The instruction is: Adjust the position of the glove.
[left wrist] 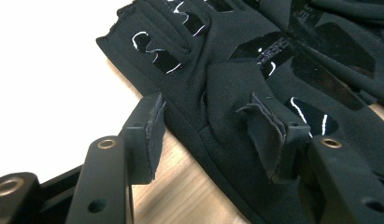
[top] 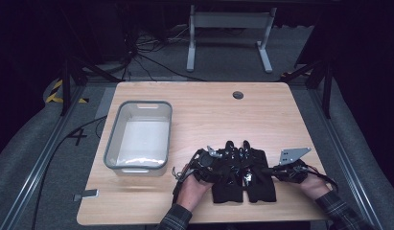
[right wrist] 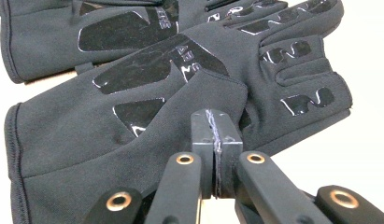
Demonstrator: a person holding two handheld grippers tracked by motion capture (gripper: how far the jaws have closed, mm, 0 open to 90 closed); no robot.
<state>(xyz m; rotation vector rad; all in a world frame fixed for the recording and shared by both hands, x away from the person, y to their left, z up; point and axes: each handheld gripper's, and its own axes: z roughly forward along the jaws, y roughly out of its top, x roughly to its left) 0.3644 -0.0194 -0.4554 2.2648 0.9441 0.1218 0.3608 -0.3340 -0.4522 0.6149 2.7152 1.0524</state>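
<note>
Two black fabric gloves with shiny grip patches are seen lying side by side, palm up, on the light wooden desk [top: 194, 110], at the person's edge. The left glove [top: 228, 177] is touched by the left tool [left wrist: 213, 140]. Its jaws are held about half open, with a fold of the glove's cloth between them, and nothing is squeezed.

The right tool [right wrist: 216, 140] is pressed fully shut. It rests at the edge of the right glove [right wrist: 110, 140], near the thumb. Whether any cloth is pinched there cannot be told.

A grey plastic bin [top: 113, 143] is stood well apart on the left of the desk.

To do this step well, the left tool should be pushed down over the fold before it is closed, so that enough cloth is caught. The shiny patches are best avoided, since they may slip. The glove should be lifted slowly, and the other glove should be left flat.
</note>
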